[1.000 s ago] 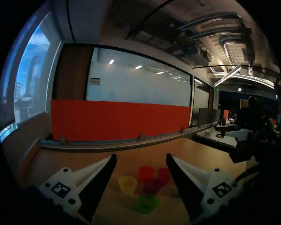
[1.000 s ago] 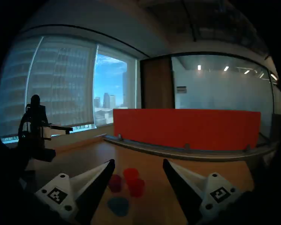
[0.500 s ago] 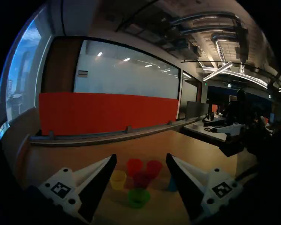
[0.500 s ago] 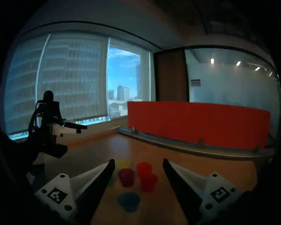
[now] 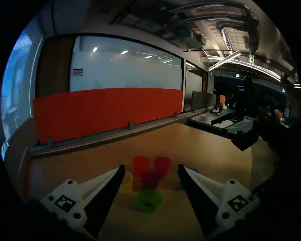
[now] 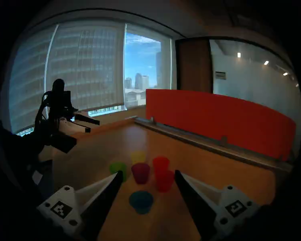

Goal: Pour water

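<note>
Left gripper view looks along the left claw (image 5: 150, 168), whose 2 fingers stand spread wide with nothing between them: open and empty. Past its tips, on the wooden counter (image 5: 214, 148), stand from left to right a yellow cup (image 5: 126, 182), a red cup (image 5: 140, 164), a magenta cup (image 5: 151, 178) with a green cup (image 5: 148, 200) just in front of it, a second red cup (image 5: 162, 165), and a blue cup (image 5: 190, 171) half hidden behind the right-hand finger. All 6 are upright, mouths up and packed close together. Whether any holds water cannot be told. At far right the right claw (image 5: 234, 132) hangs over the counter, well apart from the cups.

Right gripper view has the left claw (image 6: 80, 130) at far left, then the green cup (image 6: 118, 168), yellow cup (image 6: 137, 156), magenta cup (image 6: 140, 172) with the blue cup (image 6: 141, 201) in front of it, red cup (image 6: 160, 164) and second red cup (image 6: 165, 180). The right claw (image 6: 147, 173) is also spread open and holds nothing.

The cluster lies straight ahead of and below both claws, which face it from 2 different sides. The green cup is nearest the left claw and the blue cup nearest the right. With each cup's long axis vertical, a grasp probably has to come in level, 1 finger on either side of the wall. The outer cups look like the ones that can be reached without knocking a neighbour. No cup is gripped yet, so pouring has not begun
</note>
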